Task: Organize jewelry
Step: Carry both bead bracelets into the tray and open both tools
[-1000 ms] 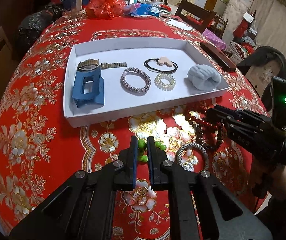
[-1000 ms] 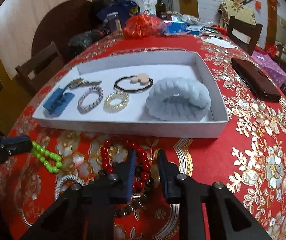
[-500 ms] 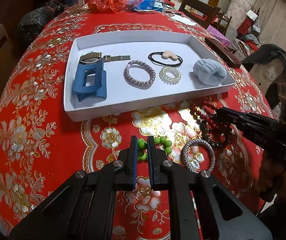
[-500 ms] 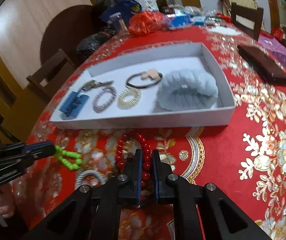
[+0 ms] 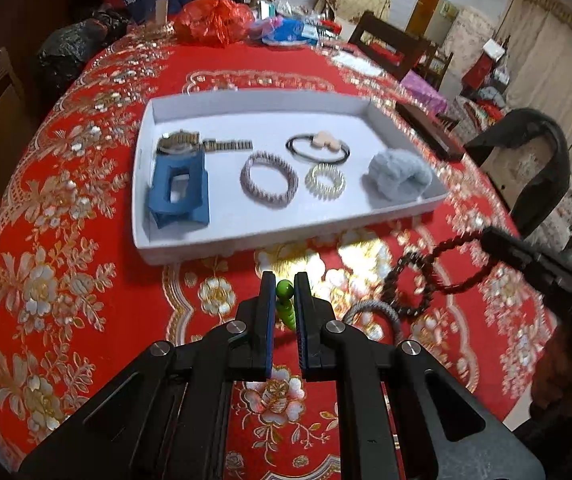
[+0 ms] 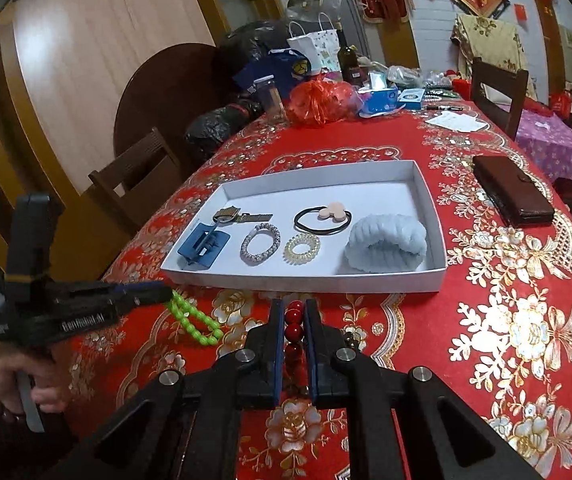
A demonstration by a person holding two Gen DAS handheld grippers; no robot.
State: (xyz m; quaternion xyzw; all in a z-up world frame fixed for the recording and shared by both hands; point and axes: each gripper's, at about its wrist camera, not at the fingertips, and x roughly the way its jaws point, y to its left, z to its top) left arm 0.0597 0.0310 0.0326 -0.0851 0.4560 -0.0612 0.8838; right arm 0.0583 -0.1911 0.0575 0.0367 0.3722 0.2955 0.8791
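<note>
- The round table is covered with a red cloth with gold flowers, and it is used as the working surface; bags and boxes are pushed to its far edge, probably to keep the near side free.
- The white tray is set near the front edge of the table, within reach of both grippers, so it is judged to be the place where the jewelry is collected.
- Inside the tray the pieces are laid apart in a row, not heaped: a blue hair claw, a metal watch, a pale blue scrunchie, a grey beaded bracelet, a black hair tie and a clear spiral hair tie. The near part of the tray floor is left bare, presumably for more pieces.
- A red bead bracelet is pinched by the right gripper; its jaws are pressed together on the beads, and the loop is seen hanging clear of the cloth in the left wrist view, most likely to be carried to the tray.
- A green bead bracelet is pinched by the left gripper at one end, while the rest of the loop hangs below it.
- A grey woven bracelet is left on the cloth in front of the tray, not yet sorted.
</note>
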